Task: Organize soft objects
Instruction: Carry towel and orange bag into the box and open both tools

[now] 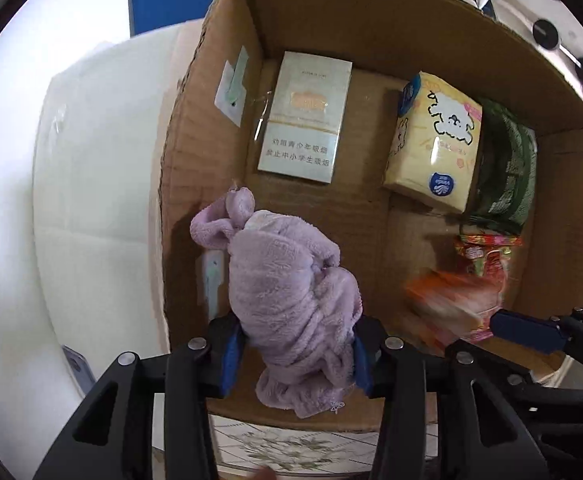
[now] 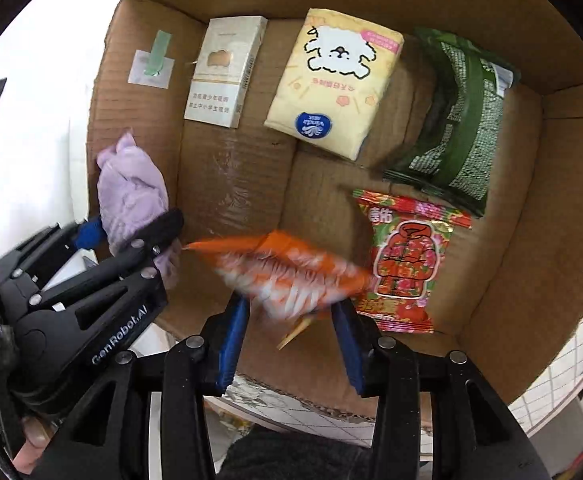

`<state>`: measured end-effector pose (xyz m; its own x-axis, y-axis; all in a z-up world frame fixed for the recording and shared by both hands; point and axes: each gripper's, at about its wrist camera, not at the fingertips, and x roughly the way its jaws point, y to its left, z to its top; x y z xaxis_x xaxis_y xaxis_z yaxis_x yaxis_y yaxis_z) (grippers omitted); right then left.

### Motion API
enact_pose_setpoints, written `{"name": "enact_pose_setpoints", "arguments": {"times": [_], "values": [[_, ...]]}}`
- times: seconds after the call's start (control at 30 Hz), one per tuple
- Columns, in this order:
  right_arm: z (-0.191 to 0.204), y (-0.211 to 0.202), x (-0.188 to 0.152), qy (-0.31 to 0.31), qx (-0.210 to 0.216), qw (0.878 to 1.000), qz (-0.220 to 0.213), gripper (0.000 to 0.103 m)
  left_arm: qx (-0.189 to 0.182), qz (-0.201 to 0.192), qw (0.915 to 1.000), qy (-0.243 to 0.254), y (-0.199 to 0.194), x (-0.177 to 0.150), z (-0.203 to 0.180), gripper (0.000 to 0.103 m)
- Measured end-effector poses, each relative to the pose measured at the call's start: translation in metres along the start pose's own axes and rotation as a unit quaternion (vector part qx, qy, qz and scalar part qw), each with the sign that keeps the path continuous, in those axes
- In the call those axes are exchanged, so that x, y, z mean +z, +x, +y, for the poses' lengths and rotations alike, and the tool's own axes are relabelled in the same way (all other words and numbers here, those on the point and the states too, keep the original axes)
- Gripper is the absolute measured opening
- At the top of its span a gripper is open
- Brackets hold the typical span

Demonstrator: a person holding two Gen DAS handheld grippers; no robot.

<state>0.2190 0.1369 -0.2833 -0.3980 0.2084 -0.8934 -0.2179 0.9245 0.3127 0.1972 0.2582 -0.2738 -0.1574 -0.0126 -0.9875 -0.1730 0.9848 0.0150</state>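
Observation:
My left gripper is shut on a lilac fluffy towel and holds it over the left part of an open cardboard box. The towel also shows in the right wrist view, between the left gripper's fingers. My right gripper stands over the box's near side, its blue pads apart. An orange and white packet, blurred by motion, sits between and just beyond the pads; I cannot tell if they touch it. It also shows in the left wrist view.
On the box floor lie a white cigarette carton, a yellow tissue pack with a dog drawing, a green bag and a red flowered packet. The box stands on a white surface with a tiled floor below.

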Motion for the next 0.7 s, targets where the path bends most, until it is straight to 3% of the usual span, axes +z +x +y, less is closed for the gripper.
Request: {"name": "enact_pose_setpoints", "arguments": {"times": [0.13,0.23,0.33,0.4,0.47,0.6,0.7], "values": [[0.000,-0.010,-0.002,0.005,-0.010,1.000,-0.017,0.069,-0.010,-0.015,0.9998,-0.012,-0.007,-0.002,0.004,0.054],[-0.004,-0.022,-0.011,0.003,-0.036,0.999,-0.039,0.070,-0.008,-0.036,0.9992,-0.013,-0.020,-0.008,0.004,0.076],[-0.004,-0.033,-0.021,0.002,-0.066,0.996,-0.065,0.074,0.001,-0.060,0.9981,-0.009,-0.036,-0.015,0.001,0.086],[-0.003,-0.042,-0.029,0.004,-0.082,0.993,-0.085,0.081,0.005,-0.072,0.9974,-0.005,-0.046,-0.021,-0.002,0.086],[-0.004,-0.049,-0.038,0.007,-0.090,0.991,-0.101,0.082,0.005,-0.086,0.9963,-0.001,-0.054,-0.027,-0.004,0.097],[-0.016,-0.061,-0.057,0.018,-0.104,0.984,-0.140,0.093,0.012,-0.123,0.9923,0.000,-0.070,-0.042,-0.008,0.098],[-0.022,-0.070,-0.077,0.031,-0.108,0.978,-0.177,0.093,0.011,-0.143,0.9897,-0.004,-0.078,-0.053,-0.010,0.098]]}}
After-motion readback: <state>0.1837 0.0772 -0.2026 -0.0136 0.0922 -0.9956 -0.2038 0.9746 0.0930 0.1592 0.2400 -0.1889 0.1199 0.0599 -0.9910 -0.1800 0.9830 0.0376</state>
